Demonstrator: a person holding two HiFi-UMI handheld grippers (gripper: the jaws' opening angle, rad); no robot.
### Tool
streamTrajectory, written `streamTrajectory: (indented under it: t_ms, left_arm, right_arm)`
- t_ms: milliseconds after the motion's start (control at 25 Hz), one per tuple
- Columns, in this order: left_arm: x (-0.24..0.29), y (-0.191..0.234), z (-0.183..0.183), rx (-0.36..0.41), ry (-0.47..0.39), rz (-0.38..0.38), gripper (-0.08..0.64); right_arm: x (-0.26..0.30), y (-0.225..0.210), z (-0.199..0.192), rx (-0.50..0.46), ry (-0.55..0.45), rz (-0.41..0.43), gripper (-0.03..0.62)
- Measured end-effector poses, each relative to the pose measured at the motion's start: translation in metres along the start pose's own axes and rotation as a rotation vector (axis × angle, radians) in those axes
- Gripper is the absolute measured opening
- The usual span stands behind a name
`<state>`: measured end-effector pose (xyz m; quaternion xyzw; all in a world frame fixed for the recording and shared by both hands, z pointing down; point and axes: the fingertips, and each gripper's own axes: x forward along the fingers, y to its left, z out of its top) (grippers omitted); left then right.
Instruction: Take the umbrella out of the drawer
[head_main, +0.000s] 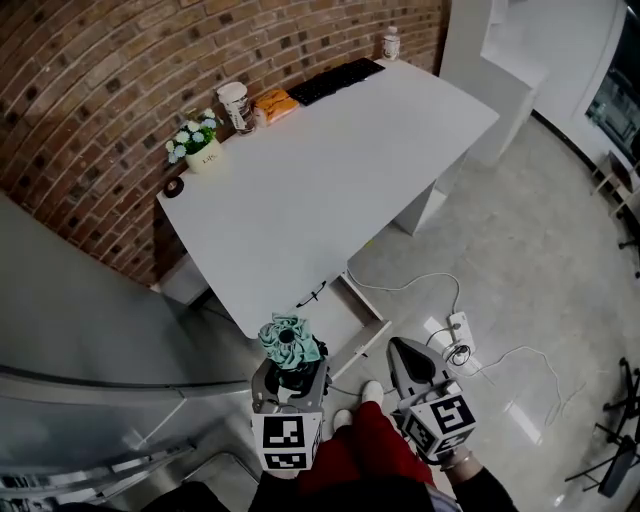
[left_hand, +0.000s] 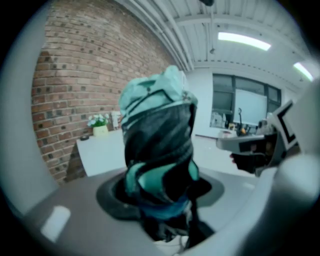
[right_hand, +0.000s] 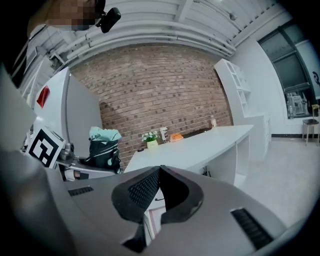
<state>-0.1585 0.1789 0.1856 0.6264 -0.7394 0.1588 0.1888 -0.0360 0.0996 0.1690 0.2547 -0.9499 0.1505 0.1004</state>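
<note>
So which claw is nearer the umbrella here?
Left. The left claw is clamped on the umbrella, which sticks up out of its jaws. The right claw is off to the umbrella's right, shut on nothing, not touching it.

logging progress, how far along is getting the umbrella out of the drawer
Mostly done: the umbrella is out of the drawer, folded and clamped by the left gripper, held up near the desk. The right gripper is shut and empty. Possibly left: setting the umbrella down and closing the open drawer.
</note>
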Motion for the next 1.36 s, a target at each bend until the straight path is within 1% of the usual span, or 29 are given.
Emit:
streamTrajectory:
  t_ms: [120, 360, 560, 720, 920, 1040, 1360]
  left_arm:
    - [-0.020, 0.011, 0.000, -0.035, -0.026, 0.026, 0.260]
    - [-0.060, 0.027, 0.007, -0.074, -0.084, 0.057, 0.261]
    - [-0.090, 0.031, 0.007, -0.107, -0.124, 0.078, 0.261]
    - [-0.110, 0.035, 0.003, -0.111, -0.148, 0.087, 0.261]
    - [-0.137, 0.037, 0.002, -0.116, -0.180, 0.088, 0.261]
    - [-0.150, 0.036, 0.001, -0.114, -0.194, 0.087, 0.261]
    - [-0.176, 0.042, 0.001, -0.110, -0.226, 0.092, 0.261]
  right_arm:
    - [-0.007, 0.011, 0.007, -0.025, -0.016, 0.014, -0.002]
    - [-0.014, 0.031, 0.021, -0.018, -0.026, 0.041, -0.003]
    - [-0.019, 0.053, 0.033, -0.055, -0.050, 0.082, -0.003]
    - [-0.021, 0.073, 0.038, -0.084, -0.069, 0.110, -0.003]
    - [-0.030, 0.095, 0.043, -0.095, -0.076, 0.137, -0.003]
    - [-0.038, 0.105, 0.046, -0.104, -0.099, 0.149, -0.003]
    - [-0.049, 0.127, 0.045, -0.122, -0.116, 0.172, -0.003]
